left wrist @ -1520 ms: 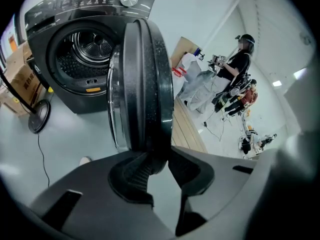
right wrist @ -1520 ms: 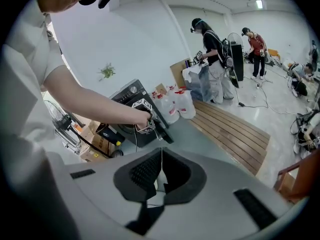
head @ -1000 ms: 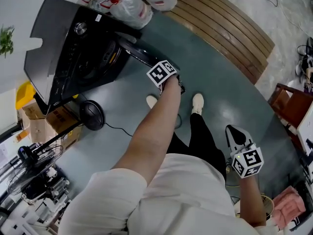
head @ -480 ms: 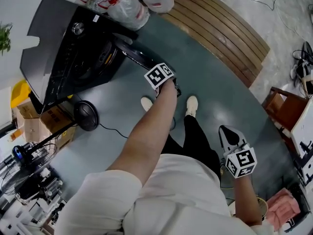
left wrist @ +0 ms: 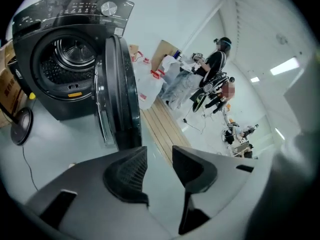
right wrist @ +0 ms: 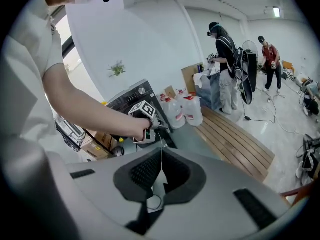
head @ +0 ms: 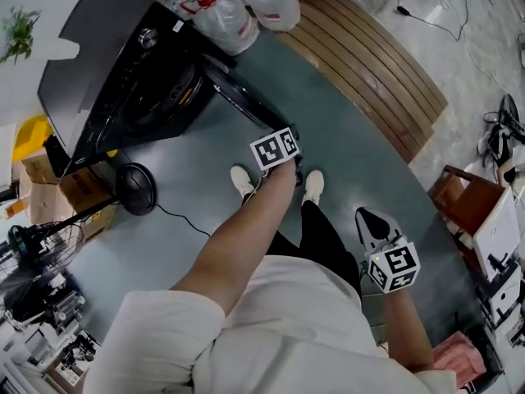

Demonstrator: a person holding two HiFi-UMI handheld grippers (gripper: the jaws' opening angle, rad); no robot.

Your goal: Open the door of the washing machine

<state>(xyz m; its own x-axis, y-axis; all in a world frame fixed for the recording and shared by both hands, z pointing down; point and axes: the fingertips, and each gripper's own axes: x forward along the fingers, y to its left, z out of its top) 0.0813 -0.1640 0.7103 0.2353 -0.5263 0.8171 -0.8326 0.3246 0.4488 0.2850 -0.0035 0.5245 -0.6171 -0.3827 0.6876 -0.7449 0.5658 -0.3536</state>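
Round dark glass door (left wrist: 119, 91) of the black front-loading washing machine (left wrist: 55, 59) stands swung out right of the drum, upright, its edge facing the near left gripper (left wrist: 159, 159), whose jaws are opening with nothing between them; the right gripper (right wrist: 161, 160) is pressed together.

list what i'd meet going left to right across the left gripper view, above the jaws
washing machine → its open door → white bags → person in dark clothes → ceiling light
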